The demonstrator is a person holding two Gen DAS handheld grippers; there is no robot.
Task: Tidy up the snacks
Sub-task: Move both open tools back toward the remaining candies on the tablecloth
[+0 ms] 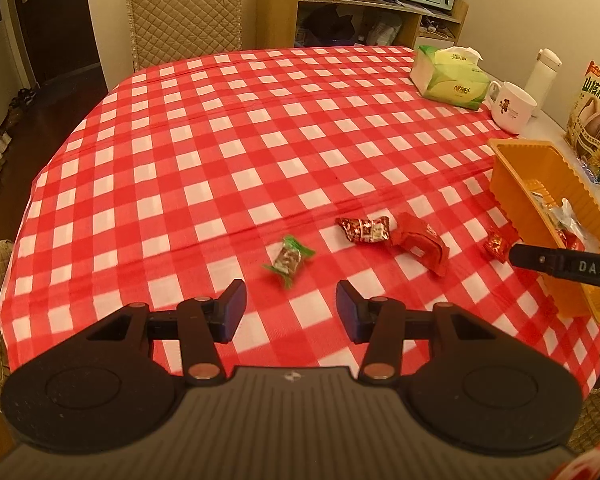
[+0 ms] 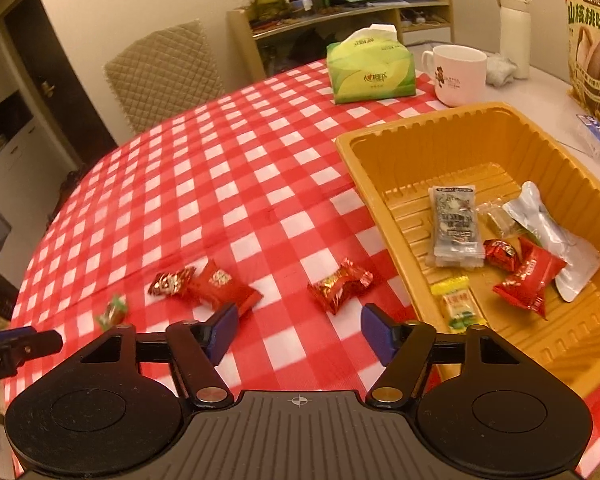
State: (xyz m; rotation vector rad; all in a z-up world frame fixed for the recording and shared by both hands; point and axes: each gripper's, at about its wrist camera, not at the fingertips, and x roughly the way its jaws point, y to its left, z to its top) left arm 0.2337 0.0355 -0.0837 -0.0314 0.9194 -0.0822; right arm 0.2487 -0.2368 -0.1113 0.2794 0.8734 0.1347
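Warm dim indoor light, fisheye-bent edges, slight blur.

Four wrapped snacks lie loose on the red-checked cloth. Green-wrapped candy (image 1: 288, 258), twisted ends, lies farthest from the tray. Red twist candy with white print (image 1: 363, 230) touches a red pillow packet (image 1: 420, 244) beside it. Red foil candy (image 2: 340, 285) lies alone, near the tray's wall. Orange plastic tray (image 2: 384, 184), ribbed floor, holds a grey sachet (image 2: 455, 226), silver pouch (image 2: 556, 232), red packet (image 2: 530, 276), small red candy (image 2: 500, 254) and yellow packet (image 2: 456, 304).
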